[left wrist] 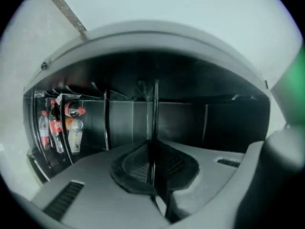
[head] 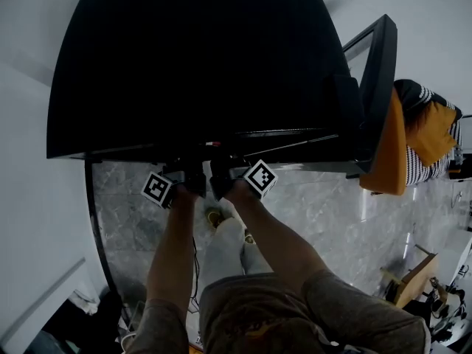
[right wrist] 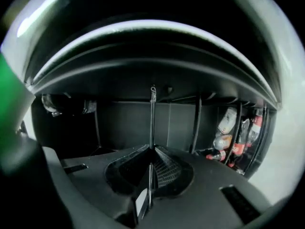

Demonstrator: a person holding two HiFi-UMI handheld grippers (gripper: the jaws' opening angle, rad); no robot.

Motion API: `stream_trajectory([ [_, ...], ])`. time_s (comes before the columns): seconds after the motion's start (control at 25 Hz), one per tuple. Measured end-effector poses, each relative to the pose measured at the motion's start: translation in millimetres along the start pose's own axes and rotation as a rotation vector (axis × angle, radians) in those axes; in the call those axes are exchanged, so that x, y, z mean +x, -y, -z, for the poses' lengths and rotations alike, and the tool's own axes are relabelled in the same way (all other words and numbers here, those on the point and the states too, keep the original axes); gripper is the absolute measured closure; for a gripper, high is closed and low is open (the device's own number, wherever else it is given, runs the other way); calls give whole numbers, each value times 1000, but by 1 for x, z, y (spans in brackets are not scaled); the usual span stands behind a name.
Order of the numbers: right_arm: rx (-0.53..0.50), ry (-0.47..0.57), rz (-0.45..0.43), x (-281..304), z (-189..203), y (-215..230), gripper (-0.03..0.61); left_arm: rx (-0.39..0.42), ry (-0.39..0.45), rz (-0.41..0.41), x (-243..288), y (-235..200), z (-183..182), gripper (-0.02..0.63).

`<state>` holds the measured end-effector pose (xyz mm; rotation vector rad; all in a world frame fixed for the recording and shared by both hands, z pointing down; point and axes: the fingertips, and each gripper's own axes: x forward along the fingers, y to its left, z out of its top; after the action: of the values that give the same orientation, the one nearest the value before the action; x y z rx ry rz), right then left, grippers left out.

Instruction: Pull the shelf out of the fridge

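From above, the black fridge (head: 199, 65) fills the head view, and both grippers reach in at its front edge. My left gripper (head: 193, 177) and right gripper (head: 220, 177) sit side by side, almost touching. The shelf (left wrist: 155, 113) shows in the left gripper view as a thin edge-on line running into the dark cavity. My left gripper (left wrist: 153, 168) is shut on its front edge. In the right gripper view the shelf (right wrist: 152, 118) is again a thin line, and my right gripper (right wrist: 151, 175) is shut on it. The shelf's surface is hidden from above.
The fridge door (head: 377, 80) stands open at the right, with an orange cloth (head: 391, 146) beside it. Cola bottles (left wrist: 57, 128) (right wrist: 238, 137) stand in the door rack. Grey marble floor (head: 332, 205) lies below, with a wooden item (head: 413, 279) at the right.
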<state>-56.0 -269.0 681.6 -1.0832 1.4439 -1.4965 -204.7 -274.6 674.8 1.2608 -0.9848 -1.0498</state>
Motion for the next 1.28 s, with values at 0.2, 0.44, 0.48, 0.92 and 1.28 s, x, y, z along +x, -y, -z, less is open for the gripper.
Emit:
stream_trajectory([
  [0.2, 23, -7, -13, -18, 5, -8, 545, -7, -1, 8, -18, 5, 7, 595],
  [0.44, 27, -16, -31, -39, 10, -15, 545, -1, -7, 18, -38, 14, 15, 594],
  [0.48, 24, -18, -36, -43, 11, -16, 545, -1, -4, 22, -42, 17, 16, 594],
  [0.92, 19, -54, -73, -85, 23, -34, 545, 0, 27, 52, -87, 33, 30, 594],
  [1.28, 31, -71, -86, -125, 30, -43, 545, -1, 38, 71, -128, 43, 49, 592],
])
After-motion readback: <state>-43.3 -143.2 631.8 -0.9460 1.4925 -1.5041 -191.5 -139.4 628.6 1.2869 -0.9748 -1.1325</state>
